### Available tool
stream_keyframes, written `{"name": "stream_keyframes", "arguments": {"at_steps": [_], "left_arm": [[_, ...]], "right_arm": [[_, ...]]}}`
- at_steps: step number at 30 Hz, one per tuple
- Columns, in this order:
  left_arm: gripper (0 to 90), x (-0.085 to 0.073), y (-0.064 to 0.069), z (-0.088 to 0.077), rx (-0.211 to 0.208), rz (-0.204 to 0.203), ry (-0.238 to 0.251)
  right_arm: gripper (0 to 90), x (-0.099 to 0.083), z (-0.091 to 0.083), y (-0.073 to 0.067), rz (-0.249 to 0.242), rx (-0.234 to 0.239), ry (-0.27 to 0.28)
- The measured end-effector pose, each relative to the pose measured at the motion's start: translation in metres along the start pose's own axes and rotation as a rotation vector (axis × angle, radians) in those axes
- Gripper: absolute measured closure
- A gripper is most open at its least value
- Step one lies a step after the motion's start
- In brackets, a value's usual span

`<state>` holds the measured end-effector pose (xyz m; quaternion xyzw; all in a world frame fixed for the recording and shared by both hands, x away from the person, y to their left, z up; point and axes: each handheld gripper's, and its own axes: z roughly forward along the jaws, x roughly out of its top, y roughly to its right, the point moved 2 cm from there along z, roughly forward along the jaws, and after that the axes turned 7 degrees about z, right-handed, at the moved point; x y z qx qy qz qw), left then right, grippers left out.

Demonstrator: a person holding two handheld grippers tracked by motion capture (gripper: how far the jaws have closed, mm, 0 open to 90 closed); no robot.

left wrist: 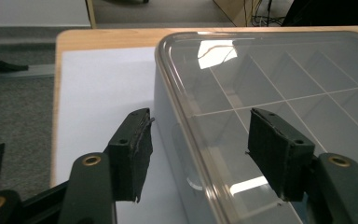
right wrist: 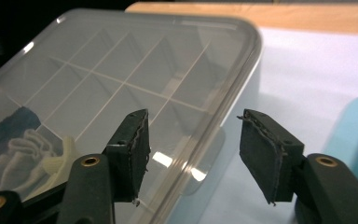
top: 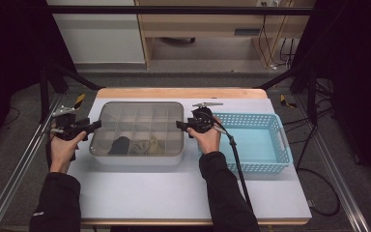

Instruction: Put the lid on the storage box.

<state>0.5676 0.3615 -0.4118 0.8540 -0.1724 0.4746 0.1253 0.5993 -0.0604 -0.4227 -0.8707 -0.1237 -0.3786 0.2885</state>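
Straddling the lidded compartment box's (top: 137,130) left rim, the left gripper (top: 95,125) has its jaws apart, clamping nothing. Rolled socks (top: 134,145) sit in the box's near compartments (under the clear lid (left wrist: 279,84)). The right gripper (top: 179,125) likewise gapes over the right rim, beside a blue basket (top: 258,140). Uneven squeezing could likely tilt the lid or slip off.

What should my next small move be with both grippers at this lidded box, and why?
Probably ease both grippers down and close on the lid's rim. The left gripper and right gripper each stand open astride an opposite edge of the clear lid, pads apparently not pressing yet, so neither has a hold to lift it.
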Motion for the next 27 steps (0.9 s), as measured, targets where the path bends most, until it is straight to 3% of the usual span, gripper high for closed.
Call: {"name": "stream_keyframes", "arguments": {"at_steps": [6, 12, 17, 27], "left_arm": [[37.0, -0.007, 0.01, -0.035, -0.004, 0.002, 0.077], [38.1, -0.026, 0.024, -0.059, -0.006, 0.015, 0.114], [42.4, -0.044, 0.032, -0.077, -0.009, -0.008, 0.15], [48.0, -0.079, 0.04, -0.1, 0.007, -0.017, 0.13]], "right_arm": [[41.6, -0.002, -0.031, -0.003, -0.02, 0.024, 0.076], [42.2, -0.015, -0.071, 0.006, -0.061, 0.003, 0.137], [44.6, -0.034, -0.106, 0.022, -0.097, -0.029, 0.179], [54.9, -0.075, -0.169, 0.063, -0.108, -0.136, 0.232]]}}
